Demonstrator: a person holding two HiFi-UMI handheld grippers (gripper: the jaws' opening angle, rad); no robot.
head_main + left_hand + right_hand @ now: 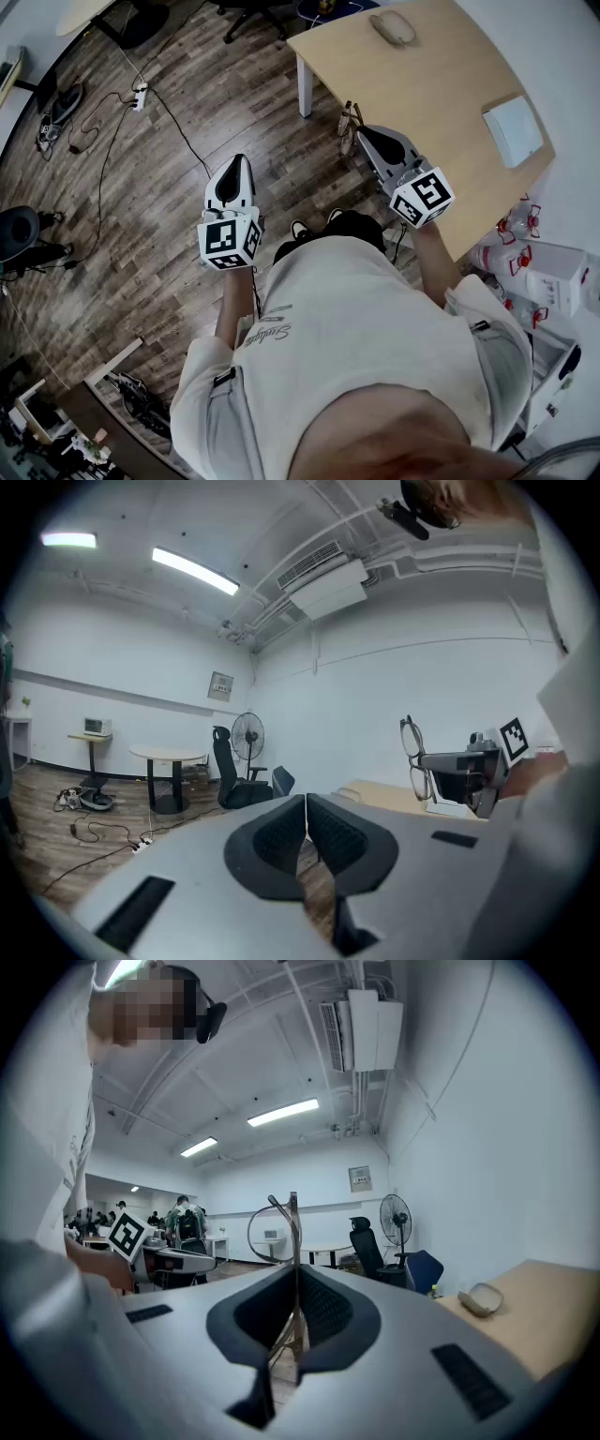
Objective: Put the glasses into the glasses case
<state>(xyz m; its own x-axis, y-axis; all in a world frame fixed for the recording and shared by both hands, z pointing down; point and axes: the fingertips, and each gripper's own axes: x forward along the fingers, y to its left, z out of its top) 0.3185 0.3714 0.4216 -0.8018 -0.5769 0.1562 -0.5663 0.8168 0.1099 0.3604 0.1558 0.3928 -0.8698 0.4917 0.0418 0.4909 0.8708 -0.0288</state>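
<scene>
My right gripper (360,132) is shut on the thin-framed glasses (348,126), held in the air beside the near left edge of the light wooden table (450,84). In the right gripper view the glasses (274,1228) stick up from between the shut jaws of the right gripper (295,1307). The beige oval glasses case (392,26) lies at the table's far end, well ahead of that gripper, and it shows as the case (481,1299) at the right. My left gripper (234,167) hangs over the floor, and the left gripper (306,822) is shut and empty. From there the glasses (413,759) show at the right.
A white flat box (513,129) lies on the table's right side. A pack of water bottles (511,246) and a carton (558,277) stand at the right. A power strip (140,96) with cables lies on the wood floor. An office chair (228,766), a fan (246,735) and a round table (169,757) stand farther off.
</scene>
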